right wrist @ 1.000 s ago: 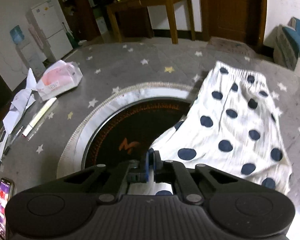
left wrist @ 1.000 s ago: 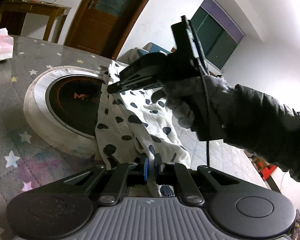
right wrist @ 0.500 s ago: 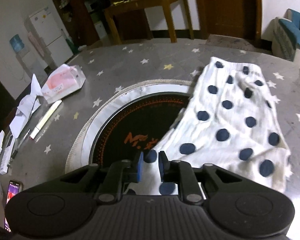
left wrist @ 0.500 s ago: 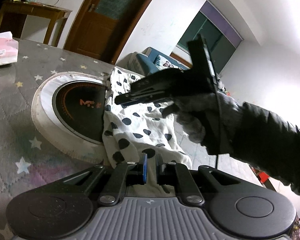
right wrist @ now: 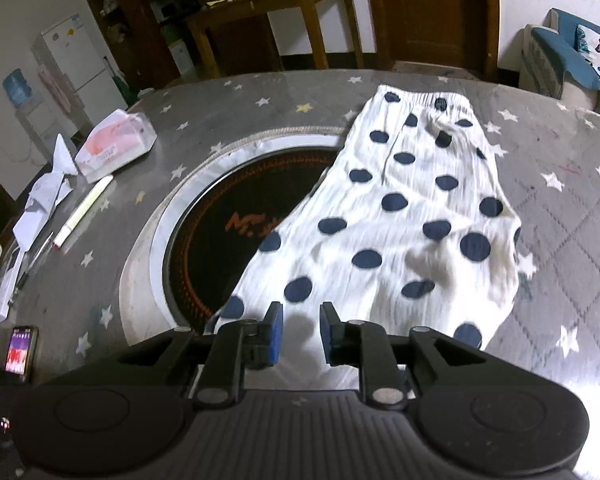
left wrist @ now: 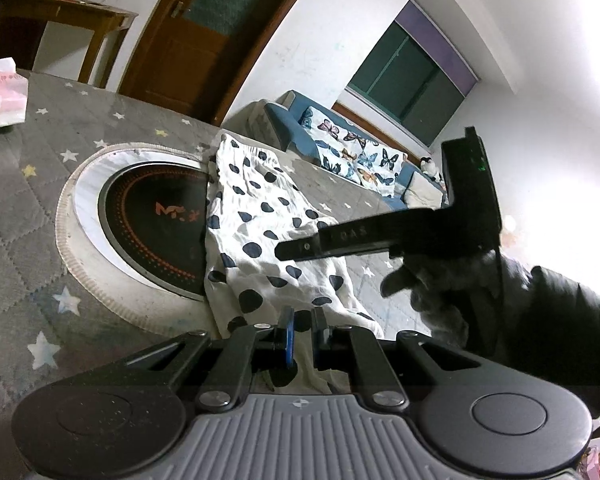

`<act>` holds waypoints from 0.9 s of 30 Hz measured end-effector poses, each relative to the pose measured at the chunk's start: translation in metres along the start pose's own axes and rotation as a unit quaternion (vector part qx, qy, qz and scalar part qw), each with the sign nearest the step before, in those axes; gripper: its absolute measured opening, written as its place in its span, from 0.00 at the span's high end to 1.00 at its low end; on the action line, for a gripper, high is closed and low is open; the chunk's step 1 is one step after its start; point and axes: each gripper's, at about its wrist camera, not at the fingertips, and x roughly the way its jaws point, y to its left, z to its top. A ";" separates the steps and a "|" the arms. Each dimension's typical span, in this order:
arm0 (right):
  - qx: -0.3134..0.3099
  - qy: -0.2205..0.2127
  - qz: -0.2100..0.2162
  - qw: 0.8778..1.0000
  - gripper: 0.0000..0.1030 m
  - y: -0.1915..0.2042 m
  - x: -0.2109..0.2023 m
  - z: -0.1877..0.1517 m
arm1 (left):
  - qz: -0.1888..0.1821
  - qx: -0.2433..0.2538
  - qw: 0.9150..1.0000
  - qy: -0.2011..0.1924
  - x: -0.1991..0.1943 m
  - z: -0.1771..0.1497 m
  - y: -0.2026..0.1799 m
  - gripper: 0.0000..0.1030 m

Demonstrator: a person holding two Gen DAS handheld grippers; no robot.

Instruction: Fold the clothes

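1. The left gripper (left wrist: 300,334) had its fingers slightly apart, holding nothing; cloth showed through the gap.
2. The right gripper (right wrist: 300,332) stood wider apart, empty, above the near hem.
3. The polka-dot garment (right wrist: 400,216) lay flat on the grey star-patterned table (right wrist: 560,216), partly overlapping the round black cooktop (right wrist: 228,224).

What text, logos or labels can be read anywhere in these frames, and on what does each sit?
"DAS": on the arm of the right claw, seen from the left wrist.
"M" followed by unclear orange strokes: logo on the black round cooktop set in the table.
Tissue pack: label print too small to read.
Phone: screen lit, content blurred.
Paper slips: no print legible.
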 end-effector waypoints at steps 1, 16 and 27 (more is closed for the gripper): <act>-0.002 0.003 0.001 1.000 0.81 0.001 0.001 -0.003 | 0.000 0.000 1.000 0.001 0.000 0.001 0.000 0.91; -0.060 0.014 0.049 0.997 0.79 0.033 0.021 -0.021 | 0.029 -0.005 1.000 -0.007 0.004 0.010 -0.003 0.91; -0.032 -0.066 0.053 0.996 0.68 -0.004 -0.032 -0.028 | 0.048 0.009 0.999 -0.019 0.023 0.013 -0.021 0.88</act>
